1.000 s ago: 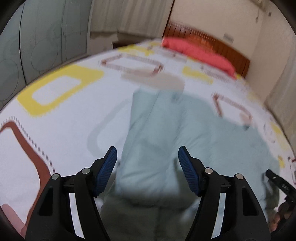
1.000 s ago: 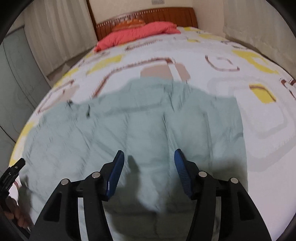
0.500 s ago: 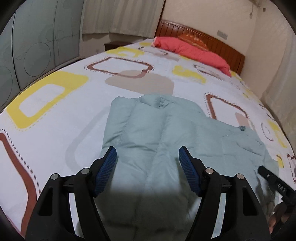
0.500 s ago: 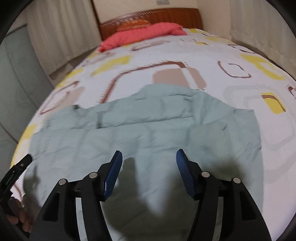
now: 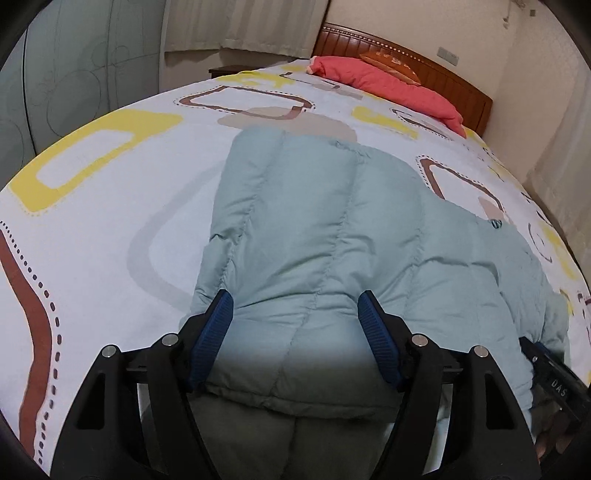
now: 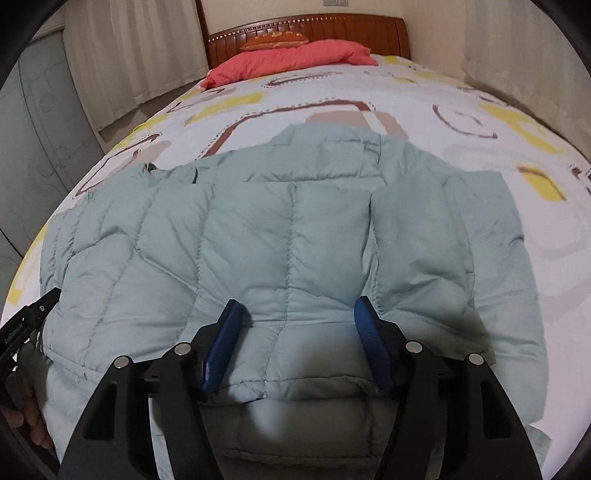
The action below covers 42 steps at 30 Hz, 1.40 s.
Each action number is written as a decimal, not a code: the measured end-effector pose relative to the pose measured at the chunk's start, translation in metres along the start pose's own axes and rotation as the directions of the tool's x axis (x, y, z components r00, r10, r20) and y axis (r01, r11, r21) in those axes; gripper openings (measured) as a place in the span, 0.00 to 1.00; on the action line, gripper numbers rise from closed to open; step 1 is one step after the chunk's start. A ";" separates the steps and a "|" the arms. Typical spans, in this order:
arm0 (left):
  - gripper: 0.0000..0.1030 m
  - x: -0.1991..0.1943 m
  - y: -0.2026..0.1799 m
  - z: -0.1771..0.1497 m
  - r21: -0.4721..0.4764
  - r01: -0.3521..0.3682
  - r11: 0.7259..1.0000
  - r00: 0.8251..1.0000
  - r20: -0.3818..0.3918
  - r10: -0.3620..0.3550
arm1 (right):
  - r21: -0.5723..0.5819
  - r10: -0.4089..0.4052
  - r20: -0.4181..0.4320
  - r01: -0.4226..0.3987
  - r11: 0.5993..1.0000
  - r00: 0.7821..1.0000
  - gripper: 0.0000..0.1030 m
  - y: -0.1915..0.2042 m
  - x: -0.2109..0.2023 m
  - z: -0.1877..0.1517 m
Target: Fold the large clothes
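Note:
A pale green quilted puffer jacket (image 5: 332,229) lies spread on the patterned bedsheet (image 5: 92,192), its near part folded over into a padded edge. My left gripper (image 5: 294,297) hangs low over that near edge, open, its blue pads (image 5: 216,325) on either side of the fabric without pinching it. In the right wrist view the jacket (image 6: 288,236) fills the middle. My right gripper (image 6: 298,303) straddles the folded hem with its jaws opening and fabric between them. Each view catches the other gripper at its edge: the right (image 5: 554,373), the left (image 6: 26,325).
A red pillow (image 6: 291,59) and an orange cushion lie against the wooden headboard (image 6: 306,27) at the far end. Curtains (image 6: 122,62) and a frosted wardrobe door (image 5: 74,74) flank the bed. A dark nightstand (image 5: 232,70) stands by the far corner.
Both grippers have come down closer to the jacket, which now looms larger in each view. The right jaws stand slightly wider than before.

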<state>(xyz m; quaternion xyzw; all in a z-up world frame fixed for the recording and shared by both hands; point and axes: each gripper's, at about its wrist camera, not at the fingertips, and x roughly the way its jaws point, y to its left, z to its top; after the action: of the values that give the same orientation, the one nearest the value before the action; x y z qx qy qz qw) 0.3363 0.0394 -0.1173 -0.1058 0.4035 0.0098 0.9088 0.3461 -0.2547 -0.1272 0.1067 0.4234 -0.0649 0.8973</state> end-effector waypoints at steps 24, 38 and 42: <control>0.69 -0.140 0.099 -0.104 -0.235 -0.011 0.972 0.998 -0.065 -0.004 | 0.063 -0.101 0.018 0.100 0.993 0.995 0.69 -0.056 -0.126 -0.093; 0.69 -0.187 0.128 -0.158 -0.355 0.062 0.933 0.994 -0.064 -0.091 | 0.149 -0.121 -0.010 0.121 0.981 0.993 0.70 -0.109 -0.178 -0.166; 0.69 -0.194 0.131 -0.168 -0.419 0.116 0.901 0.986 -0.058 -0.154 | 0.221 -0.057 -0.012 0.058 0.974 0.998 0.70 -0.124 -0.191 -0.183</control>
<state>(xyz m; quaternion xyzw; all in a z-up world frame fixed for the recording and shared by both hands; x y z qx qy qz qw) 0.0693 0.1466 -0.1083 -0.3240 0.4244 0.0272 0.8451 0.0632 -0.3248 -0.1090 0.1938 0.4191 -0.1372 0.8763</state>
